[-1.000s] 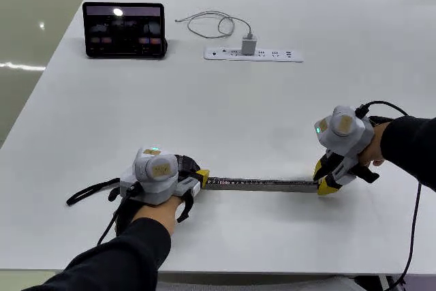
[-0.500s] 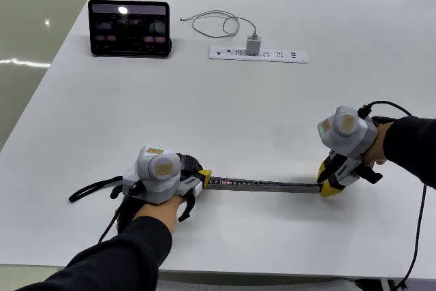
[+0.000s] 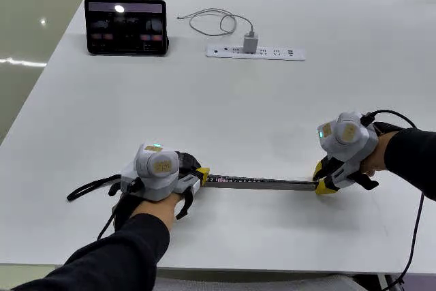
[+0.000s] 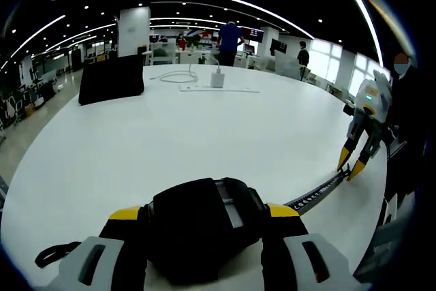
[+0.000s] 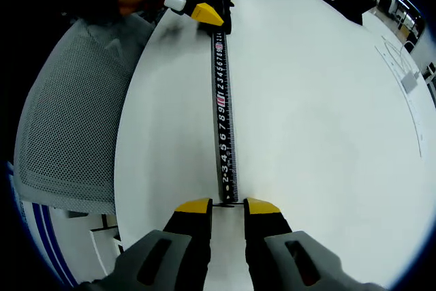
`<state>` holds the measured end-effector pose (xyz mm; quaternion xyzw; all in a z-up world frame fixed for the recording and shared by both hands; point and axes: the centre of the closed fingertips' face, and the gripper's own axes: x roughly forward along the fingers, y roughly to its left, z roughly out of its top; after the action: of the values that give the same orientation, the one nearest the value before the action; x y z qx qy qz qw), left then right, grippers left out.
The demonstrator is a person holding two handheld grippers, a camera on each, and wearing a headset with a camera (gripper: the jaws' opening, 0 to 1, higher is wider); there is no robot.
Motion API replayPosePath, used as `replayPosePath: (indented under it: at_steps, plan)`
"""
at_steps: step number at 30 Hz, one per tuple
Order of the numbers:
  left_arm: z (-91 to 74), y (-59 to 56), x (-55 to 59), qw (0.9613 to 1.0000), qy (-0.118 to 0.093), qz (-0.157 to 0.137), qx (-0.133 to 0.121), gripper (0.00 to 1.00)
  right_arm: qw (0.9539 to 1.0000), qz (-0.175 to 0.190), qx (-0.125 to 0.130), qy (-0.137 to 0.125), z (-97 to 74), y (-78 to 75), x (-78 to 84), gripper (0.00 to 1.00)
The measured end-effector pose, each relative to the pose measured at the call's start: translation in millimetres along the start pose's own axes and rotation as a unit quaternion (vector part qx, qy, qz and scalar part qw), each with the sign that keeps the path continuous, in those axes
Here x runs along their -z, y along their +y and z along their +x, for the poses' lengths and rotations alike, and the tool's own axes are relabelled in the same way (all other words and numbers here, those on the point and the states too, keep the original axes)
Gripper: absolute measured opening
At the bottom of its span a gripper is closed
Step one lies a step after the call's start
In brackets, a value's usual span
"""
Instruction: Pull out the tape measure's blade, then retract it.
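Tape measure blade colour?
Blade is black with white numerals, some red; clearest in the right gripper view.

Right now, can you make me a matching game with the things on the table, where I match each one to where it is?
1 tape case
2 blade
3 tablet
4 power strip

a white, charger plugged in
b stretched out, end held by right tongs
c dark, far left
d gripped in left tongs

Pairs: 1-d, 2-b, 3-c, 4-a.
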<state>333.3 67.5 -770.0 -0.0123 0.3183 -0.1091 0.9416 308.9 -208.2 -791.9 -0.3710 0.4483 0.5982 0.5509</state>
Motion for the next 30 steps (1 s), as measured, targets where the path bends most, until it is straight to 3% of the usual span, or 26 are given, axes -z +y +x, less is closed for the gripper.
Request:
replayPosePath:
  at_steps: [18, 30]
  plan:
    - [0.5, -0.1, -0.3, 1.0, 0.002, -0.001, 0.001, 0.65, 0.9996, -0.016, 0.022, -0.01, 11.6, -4.0, -24.8, 0.13]
    - [0.7, 0.2, -0.3, 1.0, 0.004, 0.0, 0.002, 0.65, 0.9994, -0.016, 0.029, -0.008, 13.5, -2.0, -30.3, 0.13]
